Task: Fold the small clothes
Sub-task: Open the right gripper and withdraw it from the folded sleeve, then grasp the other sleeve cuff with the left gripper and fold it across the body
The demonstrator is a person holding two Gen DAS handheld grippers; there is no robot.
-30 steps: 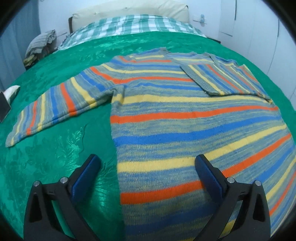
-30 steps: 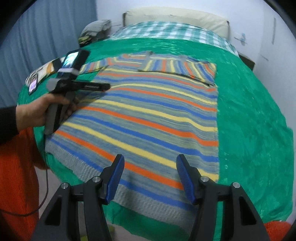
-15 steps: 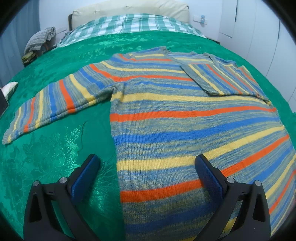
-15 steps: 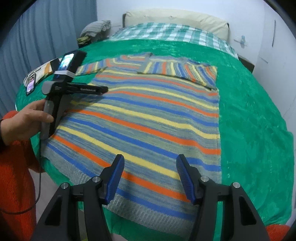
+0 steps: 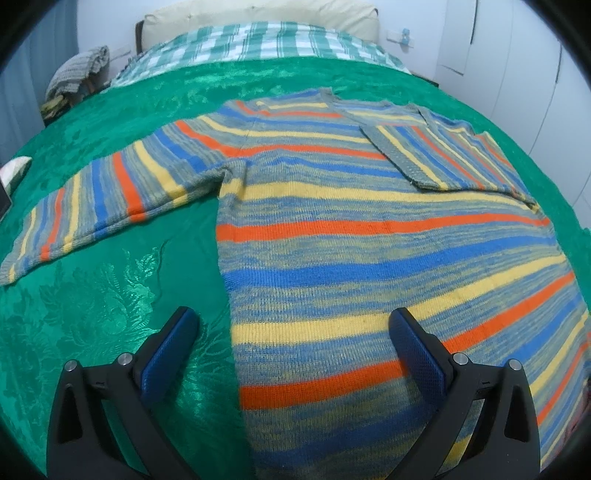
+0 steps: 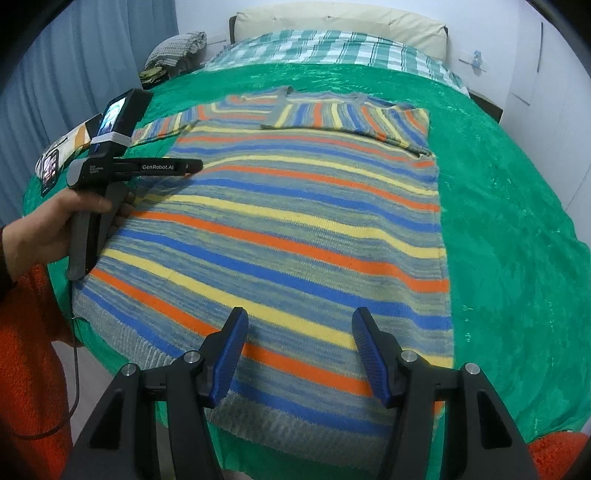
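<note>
A striped knit sweater (image 5: 369,240) in blue, yellow, orange and grey lies flat on the green bedspread (image 5: 92,302). Its right sleeve (image 5: 443,155) is folded across the chest; its left sleeve (image 5: 99,199) stretches out sideways. My left gripper (image 5: 291,332) hovers open above the sweater's left side edge, nothing between its fingers. In the right wrist view the sweater (image 6: 295,229) fills the bed, and my right gripper (image 6: 299,332) hangs open over its hem. A hand holds the left gripper's body (image 6: 110,170) at the sweater's left edge.
A green checked sheet (image 6: 332,48) and cream pillow (image 6: 332,22) lie at the head of the bed. A grey bundle of cloth (image 6: 177,48) sits at the far left. Phones and cards (image 6: 55,158) lie on the bed's left edge. White cupboards (image 5: 517,55) stand to the right.
Both grippers stay nearly in place and open. In the right wrist view the hand with the left gripper has shifted slightly along the sweater's left edge.
</note>
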